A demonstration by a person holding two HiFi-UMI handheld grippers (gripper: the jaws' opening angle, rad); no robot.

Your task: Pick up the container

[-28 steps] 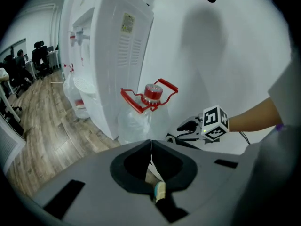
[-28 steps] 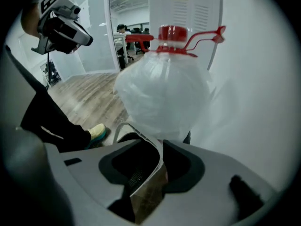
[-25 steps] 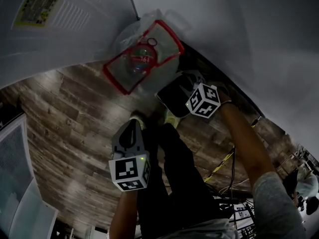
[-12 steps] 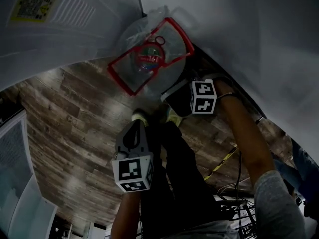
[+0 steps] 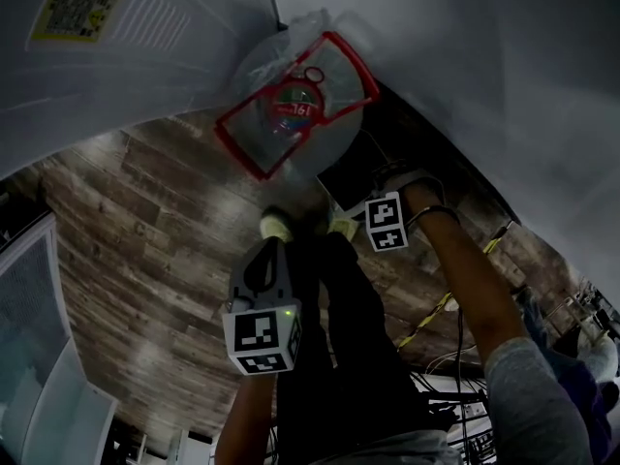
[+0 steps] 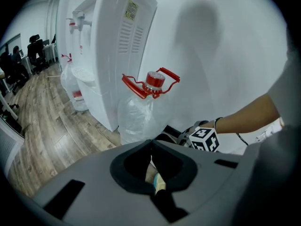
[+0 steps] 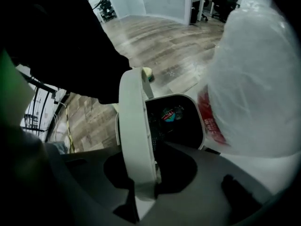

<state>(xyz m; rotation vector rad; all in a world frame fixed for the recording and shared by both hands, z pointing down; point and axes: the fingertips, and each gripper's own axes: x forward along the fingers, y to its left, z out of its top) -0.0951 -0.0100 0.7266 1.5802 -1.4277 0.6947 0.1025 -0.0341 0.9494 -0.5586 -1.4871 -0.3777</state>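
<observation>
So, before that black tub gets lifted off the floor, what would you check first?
1. Rim of the container sits between the jaws of the right gripper: ok; they have just been closing on it.
2. Grip firm enough to lift: cannot tell.
3. Container resting on the floor: ok.
4. Bagged water jug clear of the container: cannot tell; it stands right beside it.
5. Left gripper empty and out of the way: ok; jaws together, held back near the person's shoes.

Water jug (image 6: 138, 121): clear crinkled plastic. Container (image 7: 134, 126): smooth white plastic rim. Floor (image 5: 126, 250): wood-grain planks, slight sheen.
</observation>
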